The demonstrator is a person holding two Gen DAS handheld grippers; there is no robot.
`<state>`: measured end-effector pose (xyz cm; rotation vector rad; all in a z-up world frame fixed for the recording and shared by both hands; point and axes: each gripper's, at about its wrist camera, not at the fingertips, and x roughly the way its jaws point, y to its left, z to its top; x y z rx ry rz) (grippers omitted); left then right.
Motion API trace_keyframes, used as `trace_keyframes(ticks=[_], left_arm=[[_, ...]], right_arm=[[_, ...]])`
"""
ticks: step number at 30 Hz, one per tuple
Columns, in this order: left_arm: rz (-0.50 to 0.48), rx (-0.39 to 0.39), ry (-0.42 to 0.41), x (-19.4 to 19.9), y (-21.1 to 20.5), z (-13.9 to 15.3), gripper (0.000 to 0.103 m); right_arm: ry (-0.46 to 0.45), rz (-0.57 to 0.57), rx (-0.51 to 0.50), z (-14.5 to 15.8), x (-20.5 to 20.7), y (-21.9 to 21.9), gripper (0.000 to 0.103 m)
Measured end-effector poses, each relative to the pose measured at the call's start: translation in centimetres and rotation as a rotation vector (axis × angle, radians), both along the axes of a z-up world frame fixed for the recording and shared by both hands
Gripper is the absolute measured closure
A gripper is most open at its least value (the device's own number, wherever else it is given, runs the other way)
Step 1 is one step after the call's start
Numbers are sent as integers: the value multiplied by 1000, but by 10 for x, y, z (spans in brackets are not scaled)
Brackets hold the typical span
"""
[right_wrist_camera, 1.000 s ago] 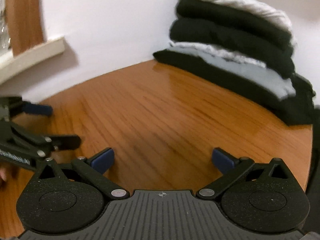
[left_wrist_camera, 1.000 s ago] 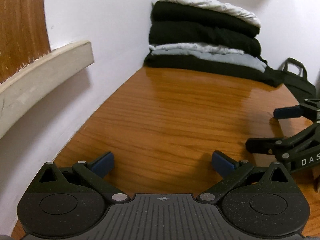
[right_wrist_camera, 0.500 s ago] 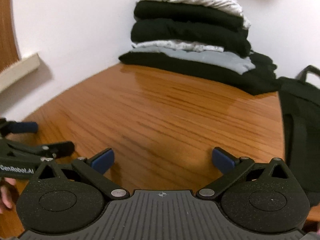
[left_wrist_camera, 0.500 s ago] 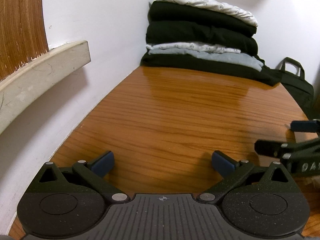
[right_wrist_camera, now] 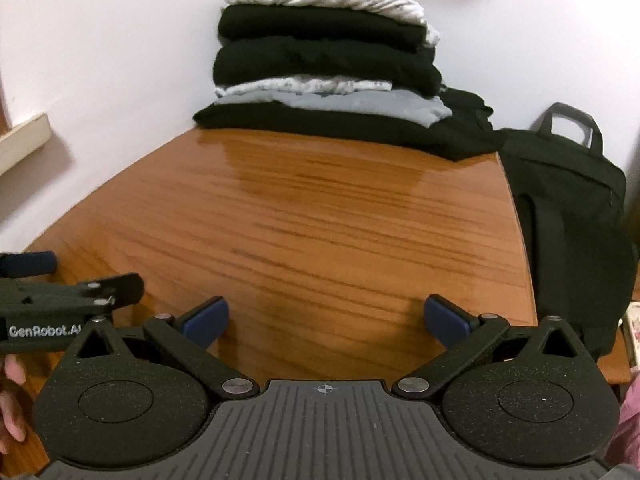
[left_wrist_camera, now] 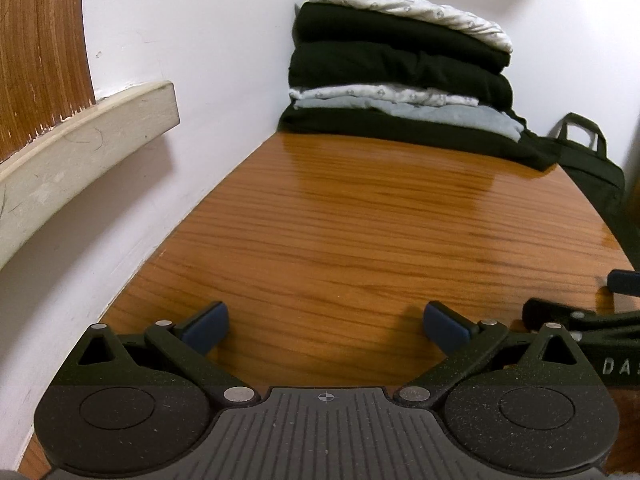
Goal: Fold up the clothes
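Note:
A stack of folded clothes stands at the far end of the wooden table, against the white wall: black, grey and patterned white layers. My left gripper is open low over the near part of the table, with nothing between its blue pads. My right gripper is open too and empty, side by side with the left one. Both are far short of the stack. No loose garment lies on the bare wood between them and the pile.
A black bag stands off the table's right edge. A cream ledge juts from the left wall under a wood panel. A hand shows at the left of the right wrist view.
Both grippers have drawn back and turned slightly, so the stack looks farther and more centred. The right wrist view swung right, bringing the black bag into sight. Jaws stayed open.

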<state>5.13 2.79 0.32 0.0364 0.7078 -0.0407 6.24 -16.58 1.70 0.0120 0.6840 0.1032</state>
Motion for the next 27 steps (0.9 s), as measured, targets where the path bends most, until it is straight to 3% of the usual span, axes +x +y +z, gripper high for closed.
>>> trace_keyframes(ticks=[27], left_arm=[[-22, 1, 1, -3, -1, 0, 0]], right_arm=[[2, -23, -16, 1, 1, -4, 0]])
